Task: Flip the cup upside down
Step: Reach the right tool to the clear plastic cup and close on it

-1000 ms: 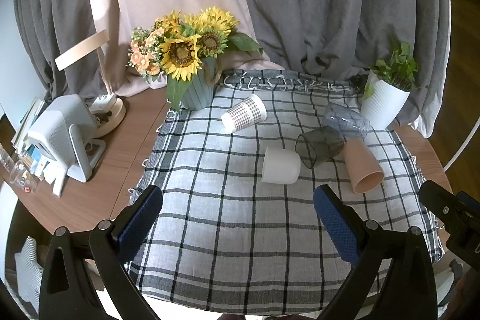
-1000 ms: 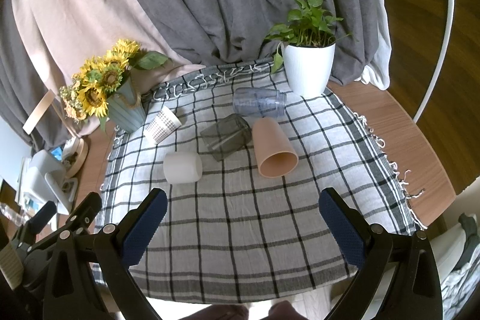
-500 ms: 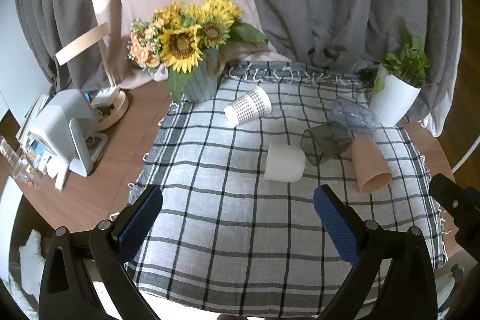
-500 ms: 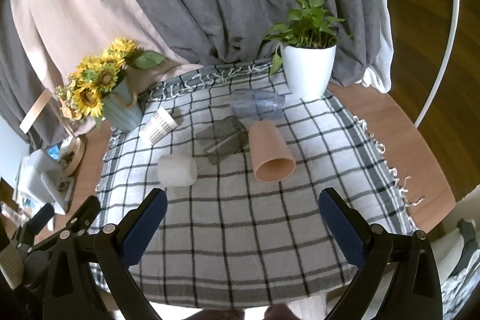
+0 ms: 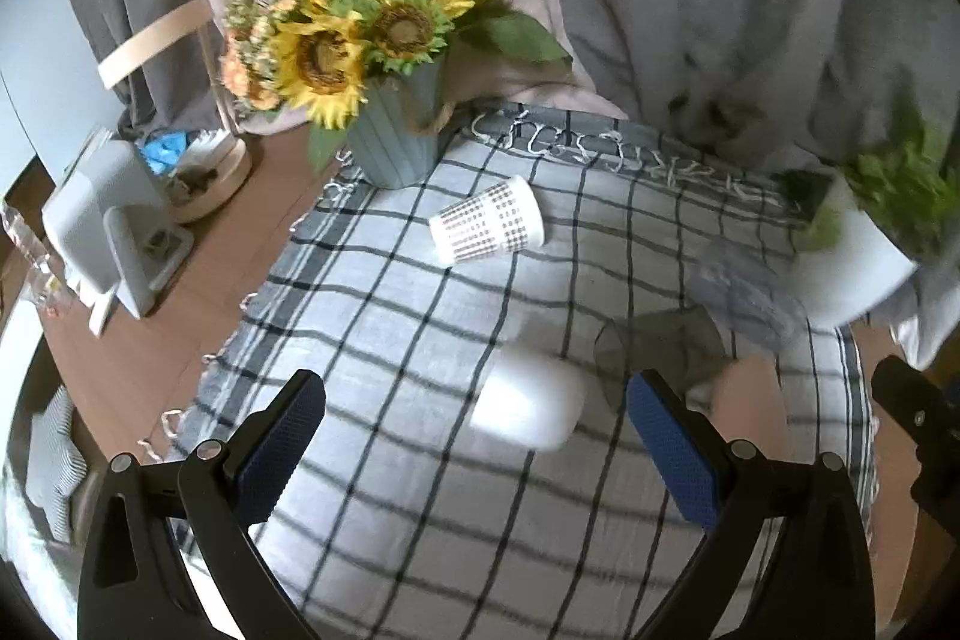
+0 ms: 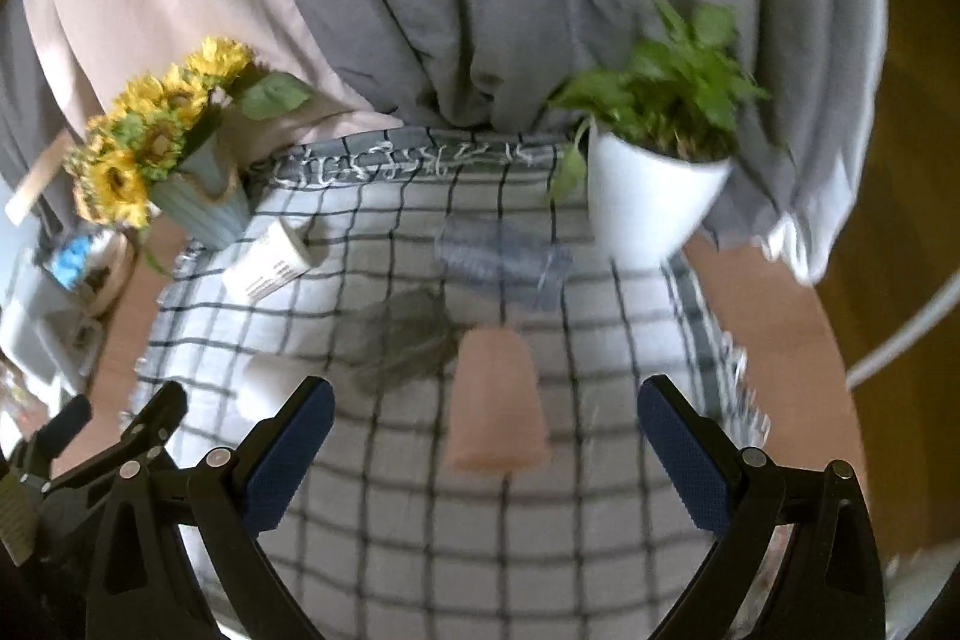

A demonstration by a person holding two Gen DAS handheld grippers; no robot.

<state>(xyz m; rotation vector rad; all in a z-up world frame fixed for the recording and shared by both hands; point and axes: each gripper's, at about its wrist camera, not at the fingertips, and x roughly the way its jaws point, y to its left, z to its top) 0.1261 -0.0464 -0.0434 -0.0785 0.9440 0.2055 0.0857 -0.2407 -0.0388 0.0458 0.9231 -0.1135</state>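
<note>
Five cups are seen lying on their sides on the checked cloth point(image 5: 390, 490) over the desk point(image 5: 150, 340): a dotted cup point(image 5: 487, 227), a white cup point(image 5: 531, 409), a dark cup point(image 5: 657, 352), a clear cup point(image 6: 501, 259) and a tan cup point(image 6: 497, 403). None has been stood on its rim yet.

Compared with half a second earlier, both cameras have been brought lower and closer to the cloth, and both views are blurred by that motion. The white cup is now framed between the fingers of the left gripper point(image 5: 474, 436), and the tan cup between those of the right gripper point(image 6: 485, 445). Both pairs of fingers are spread wide and nothing is held.

An approach is judged to be under way; which cup is meant cannot be told.
</note>
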